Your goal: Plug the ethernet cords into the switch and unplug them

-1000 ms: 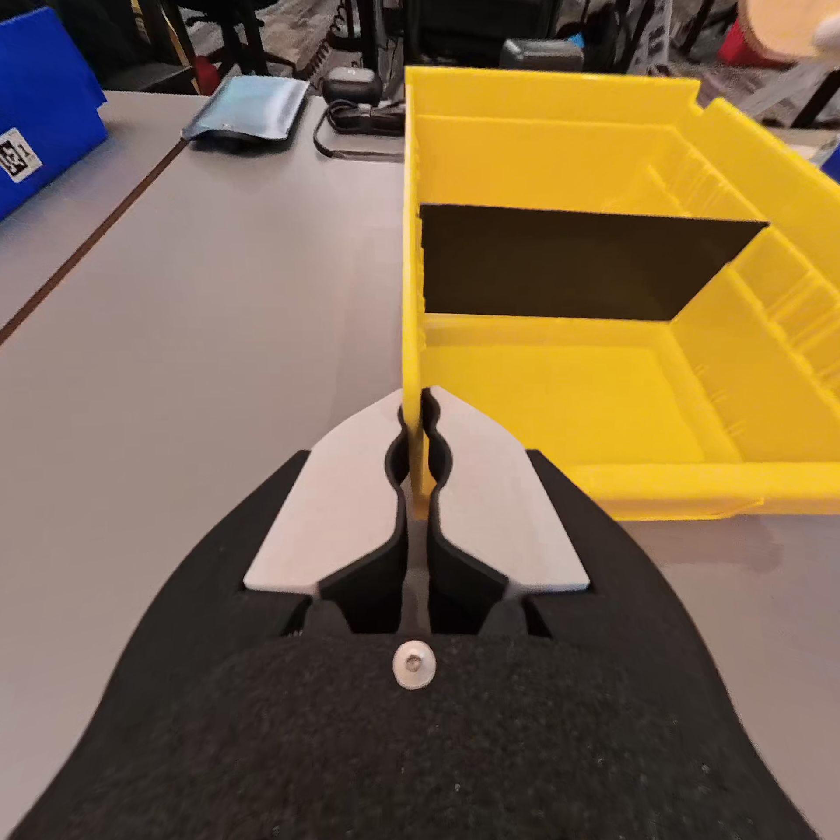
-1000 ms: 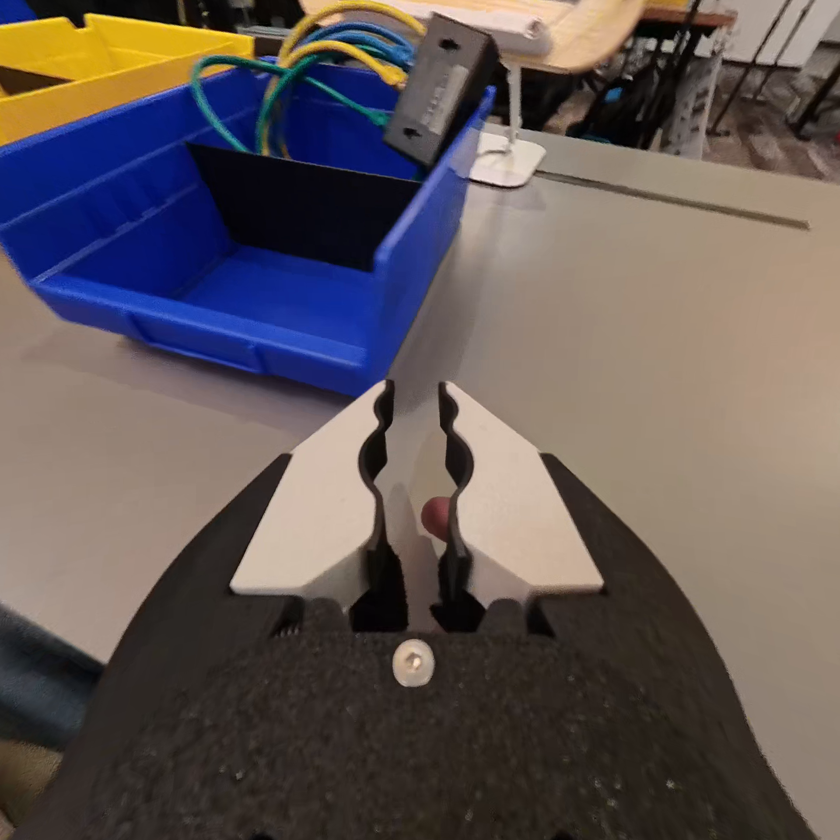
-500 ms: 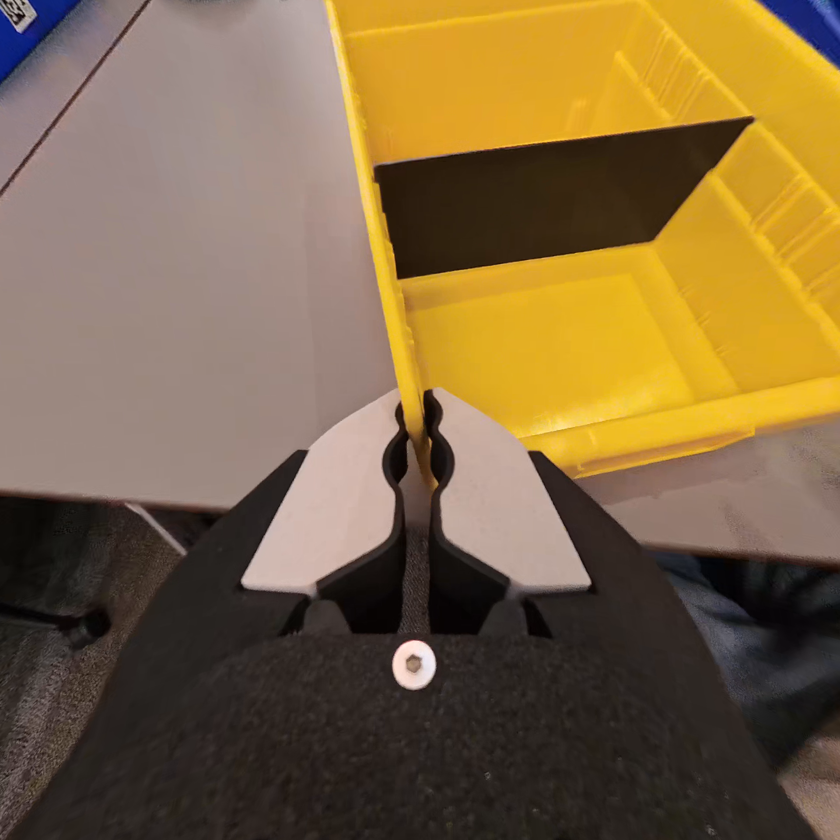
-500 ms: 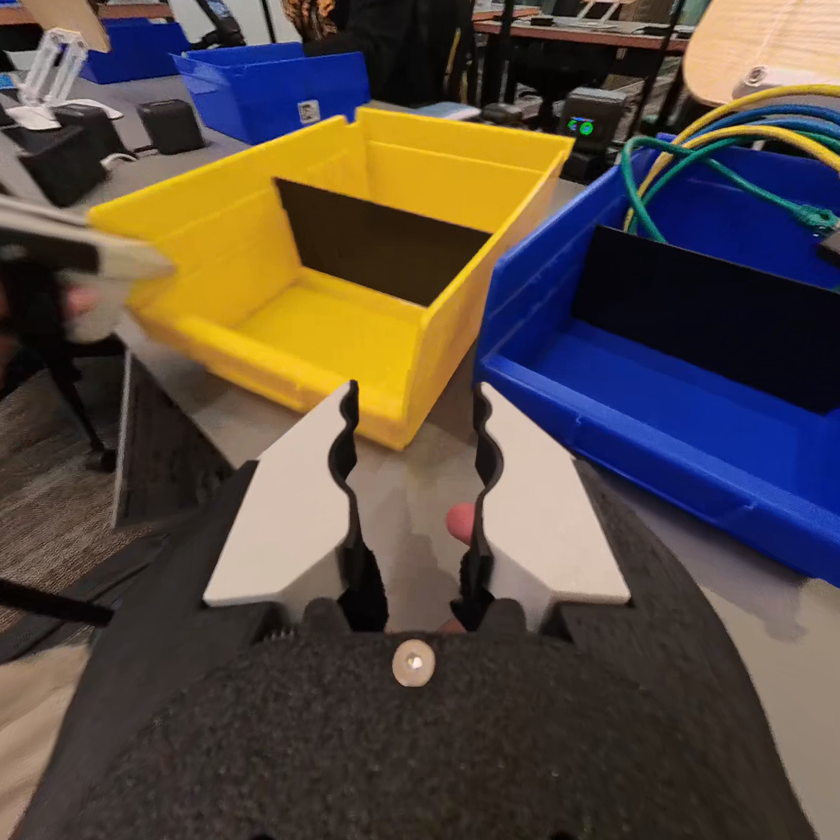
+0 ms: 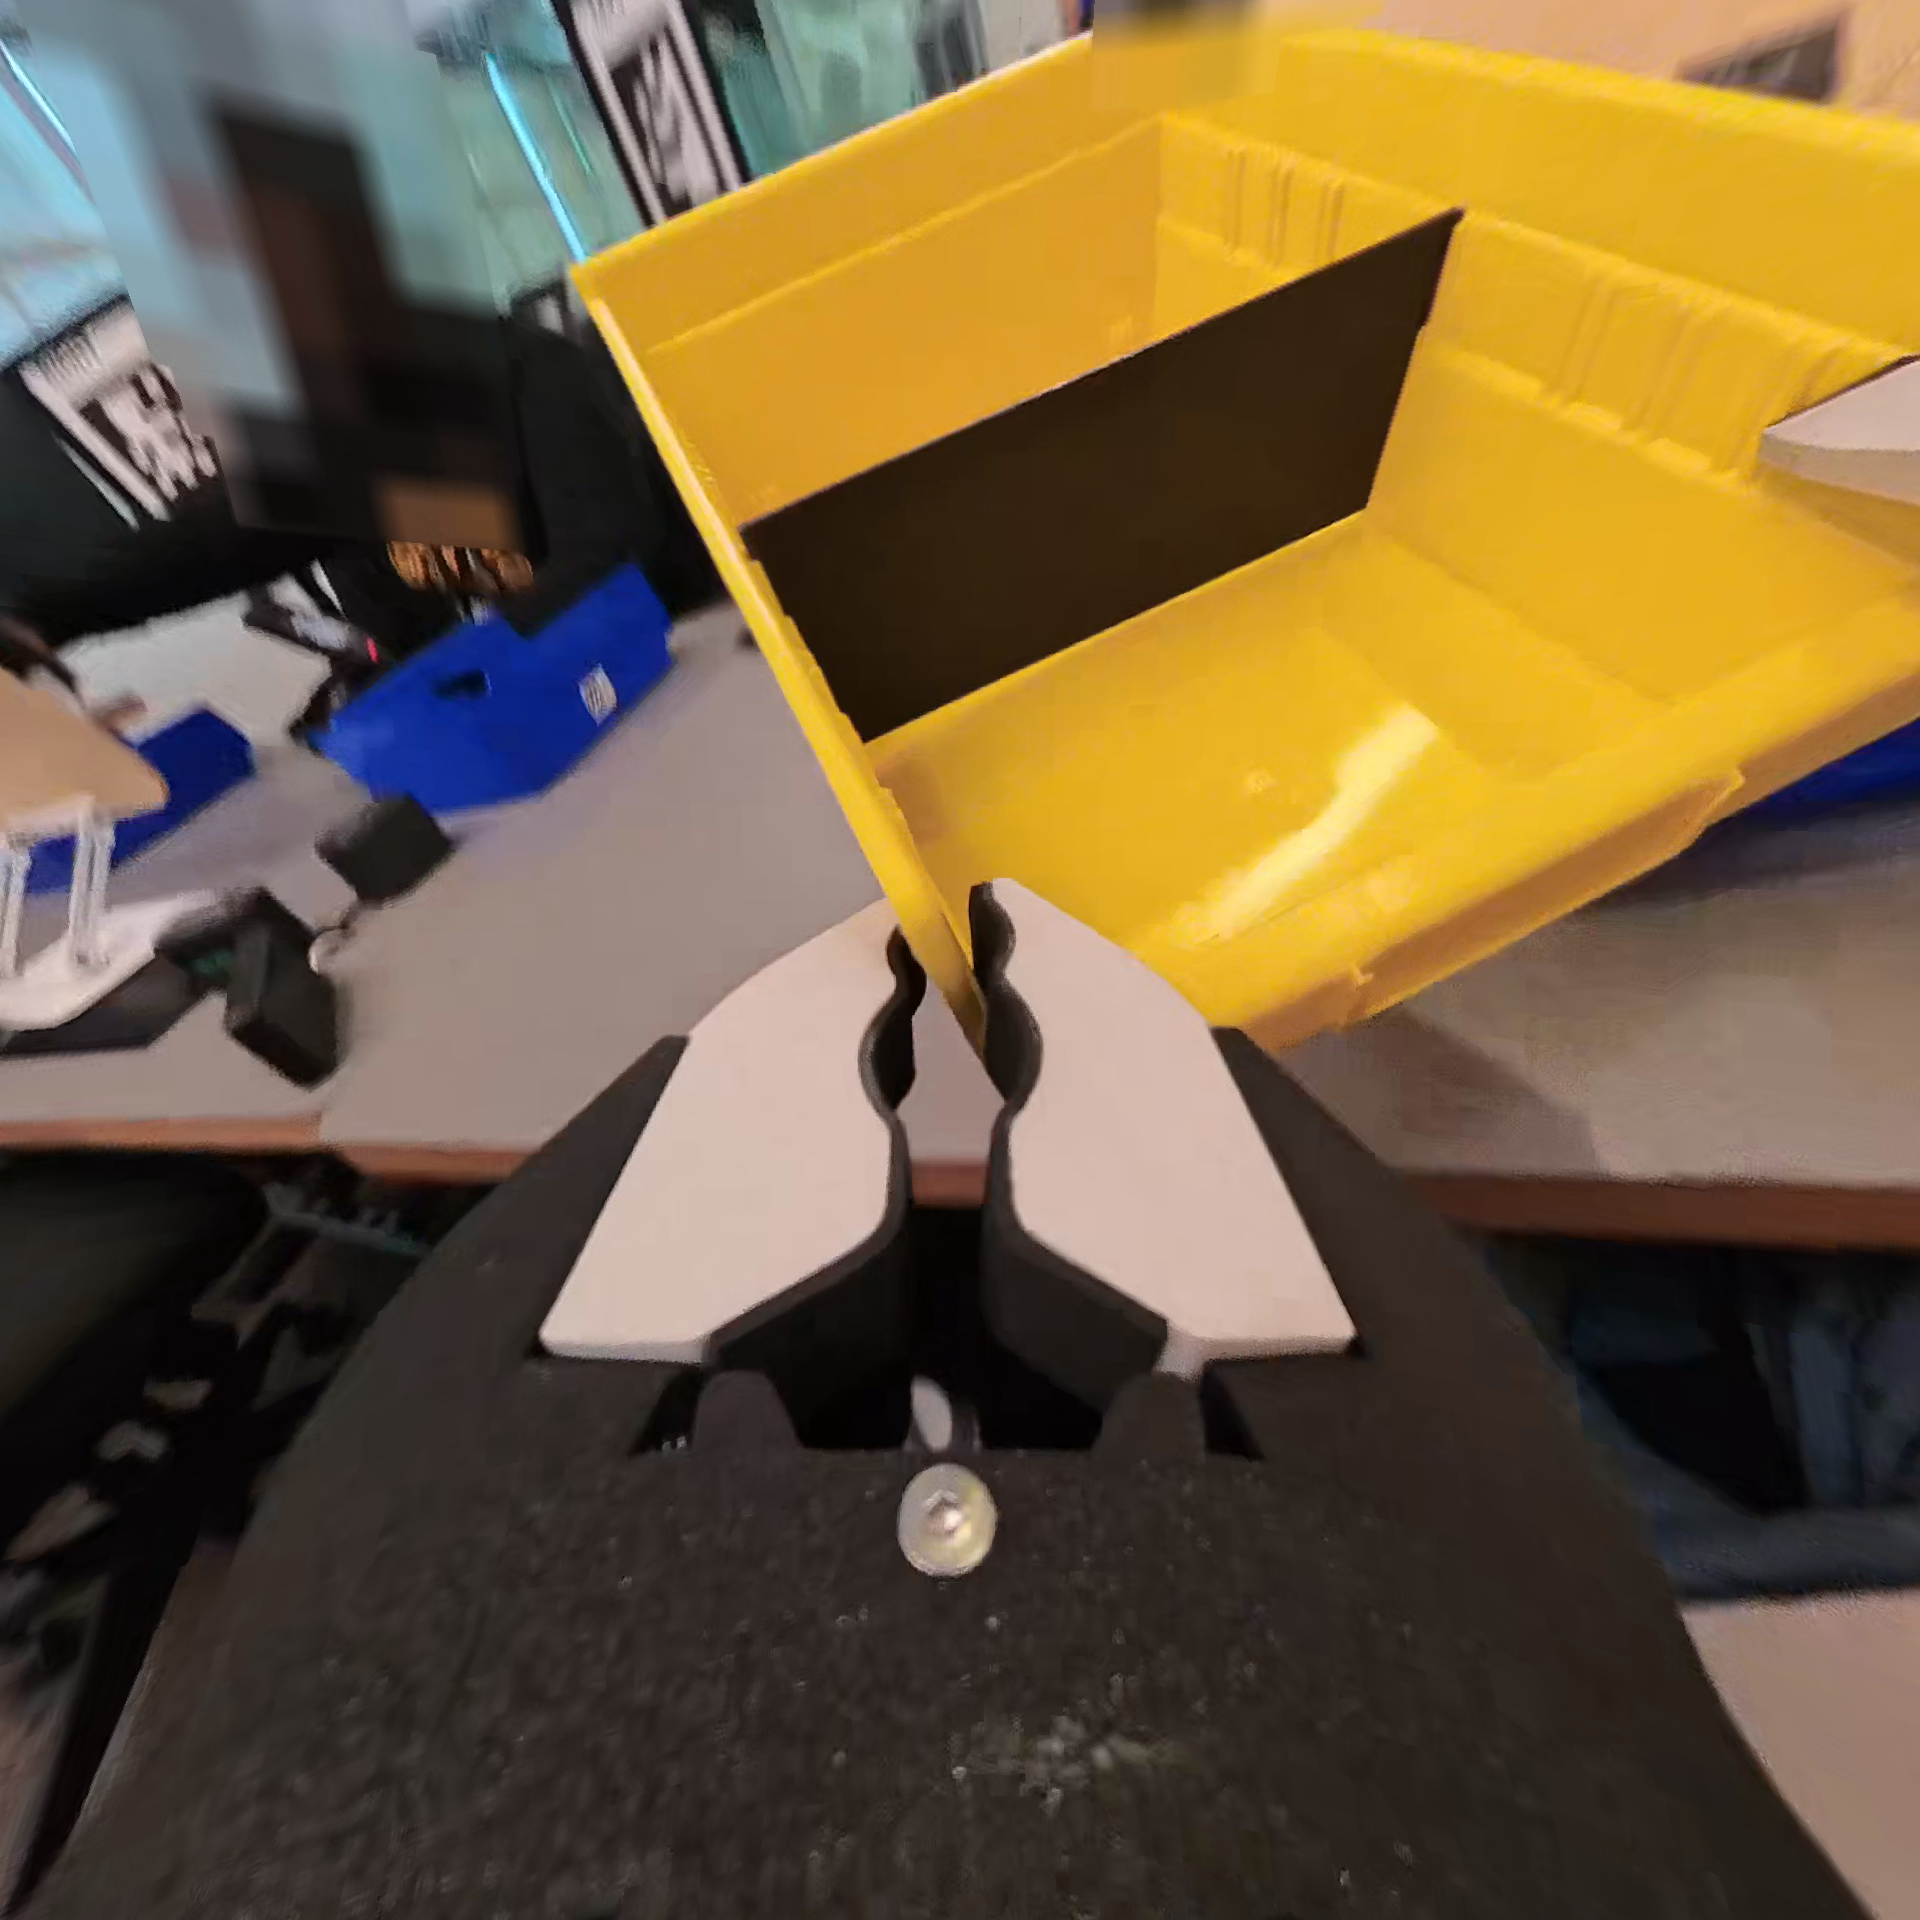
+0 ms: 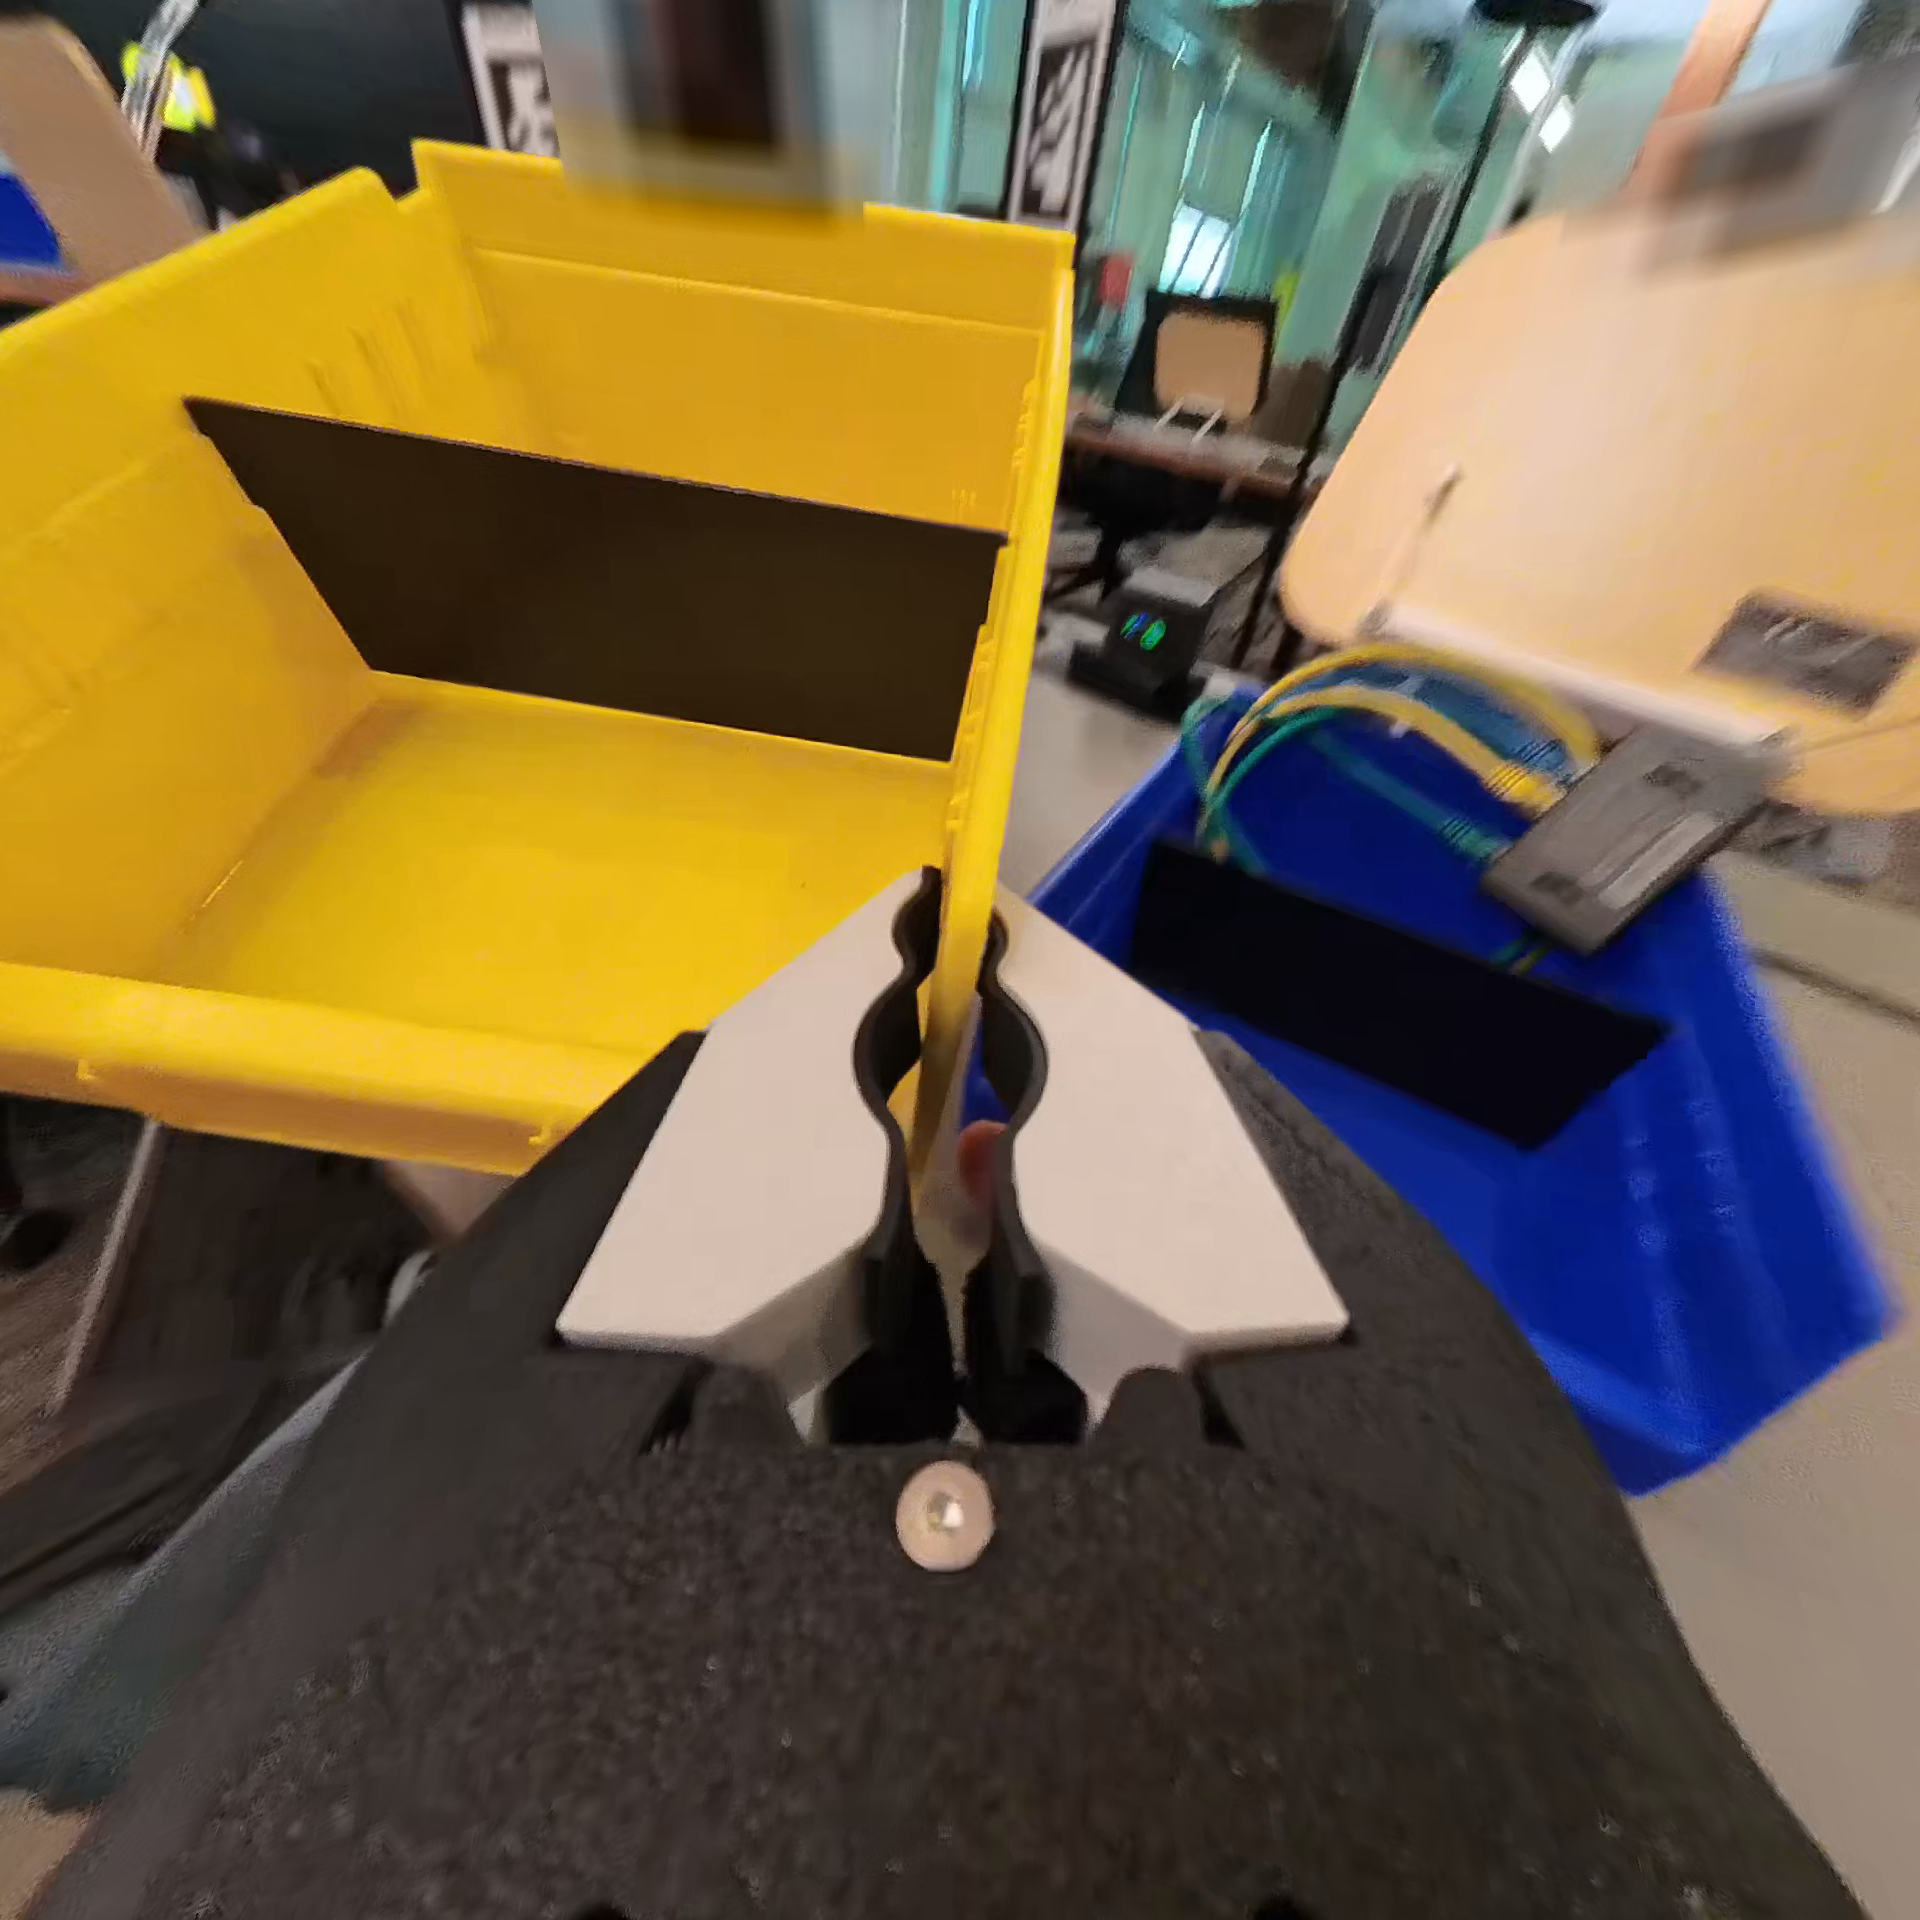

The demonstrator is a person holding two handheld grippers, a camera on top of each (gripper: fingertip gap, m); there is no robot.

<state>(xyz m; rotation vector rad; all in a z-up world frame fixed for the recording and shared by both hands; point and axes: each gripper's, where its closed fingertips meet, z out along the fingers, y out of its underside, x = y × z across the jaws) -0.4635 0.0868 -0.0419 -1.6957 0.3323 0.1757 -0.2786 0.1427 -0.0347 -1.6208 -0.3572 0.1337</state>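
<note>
Yellow plastic forms the large bin (image 5: pixel 1403 790), which both grippers hold by its side walls. A black divider (image 5: pixel 1091 540) crosses its interior; both compartments show bare yellow floor. The bin appears tilted and raised off the grey table (image 5: pixel 582 935), though blur prevents certainty.

Surroundings, left wrist view: blue bins (image 5: pixel 499 696) sit farther back on the table, with small black devices (image 5: pixel 281 987) near the table's edge.

Surroundings, right wrist view: a blue bin (image 6: pixel 1558 1174) stands just beside the yellow bin, to its right, with its own black divider (image 6: pixel 1382 997). The switch (image 6: pixel 1631 831), a dark grey box, rests tilted on the blue bin's far rim. The ethernet cords (image 6: pixel 1340 696), yellow, green and blue, arch from the switch down into the rear compartment.

Gripper pose:
- Left gripper (image 5: pixel 945 935): jaws pressed onto the bin's left wall near its front corner, pinching the wall edge.
- Right gripper (image 6: pixel 961 925): jaws pinching the bin's right wall near its front corner. A fingertip (image 6: pixel 977 1153) shows between the fingers, behind the wall.
</note>
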